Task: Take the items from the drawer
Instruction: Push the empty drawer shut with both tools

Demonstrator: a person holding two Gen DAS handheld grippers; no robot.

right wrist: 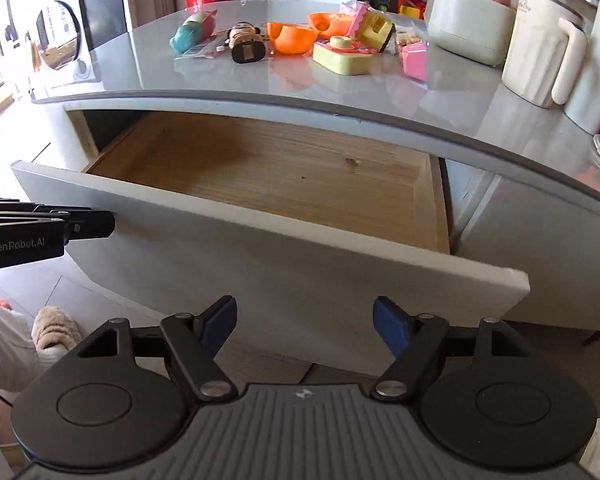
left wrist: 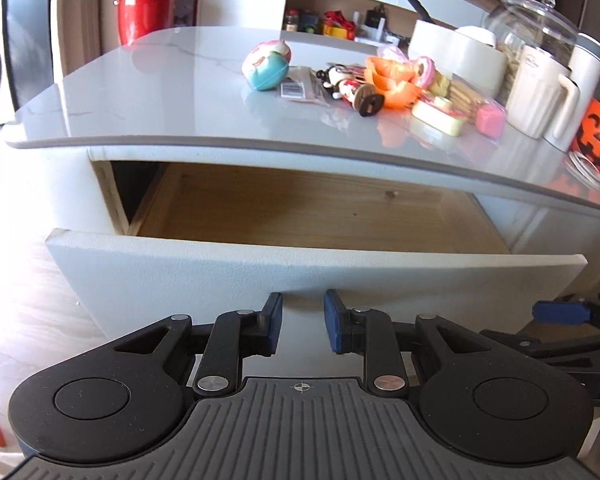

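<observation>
- Left wrist view looks over the open drawer (left wrist: 319, 208): its wooden floor is bare as far as can be seen, so by my reading the emptying is done or nearly done; the back part under the worktop (left wrist: 160, 80) is hidden.
- The items lie on the worktop well behind the drawer: a teal and pink toy (left wrist: 266, 64), a small figure (left wrist: 347, 88), orange shells (left wrist: 391, 78), a yellow block (left wrist: 439, 118) and a pink box (left wrist: 489, 118), grouped together, likely set where they were easy to put down.
- The left tool (left wrist: 301, 322) stands low before the white drawer front (left wrist: 180, 272), its blue pads narrowly apart with nothing between them.
- The right tool (right wrist: 303, 326) hangs before the same front, its pads wide apart and empty.
- Both tools point down at the front panel, a fitting stance for pushing the drawer shut, I judge.
- A cream jug (right wrist: 539, 60) and white canister (right wrist: 467, 24) stand at the right, clear of the toys.
</observation>
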